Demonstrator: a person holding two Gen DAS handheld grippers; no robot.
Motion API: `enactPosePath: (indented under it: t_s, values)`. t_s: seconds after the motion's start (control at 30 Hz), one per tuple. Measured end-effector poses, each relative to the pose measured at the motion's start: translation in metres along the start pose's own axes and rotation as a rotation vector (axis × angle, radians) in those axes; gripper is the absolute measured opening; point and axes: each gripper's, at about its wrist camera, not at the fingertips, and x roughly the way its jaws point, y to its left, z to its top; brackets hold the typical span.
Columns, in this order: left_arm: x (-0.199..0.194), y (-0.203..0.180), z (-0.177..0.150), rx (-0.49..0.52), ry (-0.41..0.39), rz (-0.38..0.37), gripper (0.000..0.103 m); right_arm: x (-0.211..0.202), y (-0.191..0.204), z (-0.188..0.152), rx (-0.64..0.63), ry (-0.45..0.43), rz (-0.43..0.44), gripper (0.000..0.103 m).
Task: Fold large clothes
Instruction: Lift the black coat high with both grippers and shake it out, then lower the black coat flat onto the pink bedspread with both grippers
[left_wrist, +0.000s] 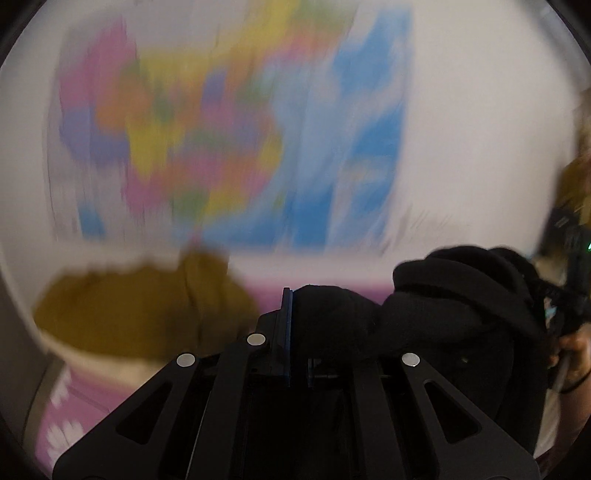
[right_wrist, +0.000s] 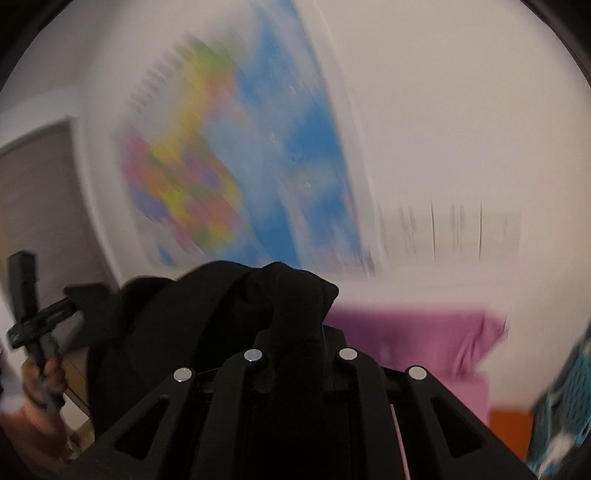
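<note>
Both views are blurred by motion. A black garment (left_wrist: 454, 302) hangs bunched between the two grippers, lifted in the air. My left gripper (left_wrist: 299, 332) is shut on one part of it, with black cloth bulging out of the jaws. My right gripper (right_wrist: 291, 332) is shut on another part of the black garment (right_wrist: 207, 314), whose folds cover the fingertips. In the right wrist view the left gripper (right_wrist: 33, 325) and the hand holding it show at the far left.
A colourful wall map (left_wrist: 229, 125) hangs on the white wall ahead. A mustard garment (left_wrist: 147, 310) lies at the left on a pink cover (right_wrist: 417, 332). A teal basket (right_wrist: 569, 398) is at the far right. A grey door (right_wrist: 40, 199) stands at the left.
</note>
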Motion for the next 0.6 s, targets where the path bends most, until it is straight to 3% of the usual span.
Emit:
enactPosePath:
  t_s: [0.13,0.2,0.27,0.5,0.6]
  values:
    - [0.128,0.017,-0.05,-0.059,0.266,0.037,0.006,0.115,-0.038,-0.045,0.066,0.212,-0.082,0.01]
    - [0.162,0.025,-0.065,-0.081,0.312,0.07,0.005,0.144,-0.049,-0.056,0.088,0.25,-0.102,0.01]
    - [0.175,0.032,-0.069,-0.1,0.314,0.068,0.005,0.158,-0.063,-0.057,0.148,0.246,-0.087,0.01]
    - [0.18,0.052,-0.046,-0.126,0.23,0.035,0.006,0.162,-0.082,-0.019,0.148,0.151,-0.087,0.01]
    - [0.204,0.053,-0.049,-0.122,0.291,0.077,0.009,0.19,-0.09,-0.023,0.152,0.207,-0.103,0.011]
